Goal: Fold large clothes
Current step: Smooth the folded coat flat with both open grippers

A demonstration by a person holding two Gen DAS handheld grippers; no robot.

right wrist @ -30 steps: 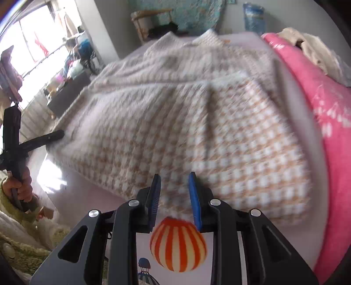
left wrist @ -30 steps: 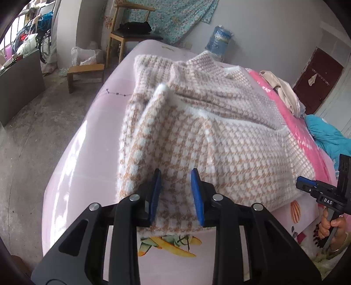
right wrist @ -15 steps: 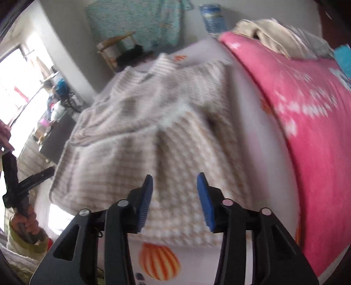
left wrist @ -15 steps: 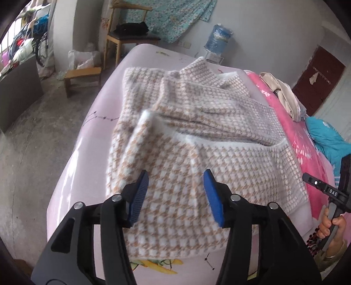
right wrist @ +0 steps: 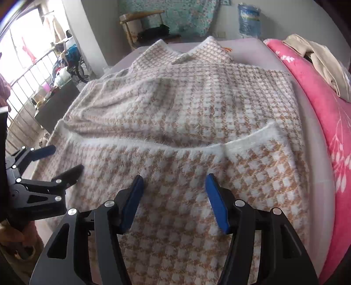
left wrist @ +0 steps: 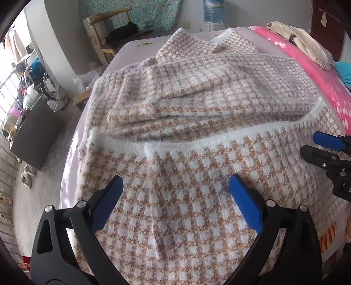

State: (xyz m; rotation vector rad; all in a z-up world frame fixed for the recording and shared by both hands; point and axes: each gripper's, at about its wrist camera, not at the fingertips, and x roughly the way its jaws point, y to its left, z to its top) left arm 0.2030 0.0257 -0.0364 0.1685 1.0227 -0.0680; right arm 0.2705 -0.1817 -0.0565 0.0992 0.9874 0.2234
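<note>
A fuzzy tan-and-white checked sweater (left wrist: 197, 136) lies on a bed (left wrist: 131, 47), its lower part folded up over the body, white hem (right wrist: 153, 145) across the middle. The left claw (left wrist: 175, 188) gapes wide and the right claw (right wrist: 173, 186) half wide, both just opened, holding nothing. The loose fold may likely slip open or snag if a finger drags the fluffy knit.

The sweater (left wrist: 197, 136) is fuzzy white checked with tan in a houndstooth pattern, with a plain white hem band. It lies on a pale lilac bed (right wrist: 313, 136). To the right is a hot pink blanket (right wrist: 329, 114) with white sprigs. Each hand-held gripper is black with blue pads (left wrist: 245, 203). On the far wall hangs a teal floral cloth (left wrist: 140, 13).
</note>
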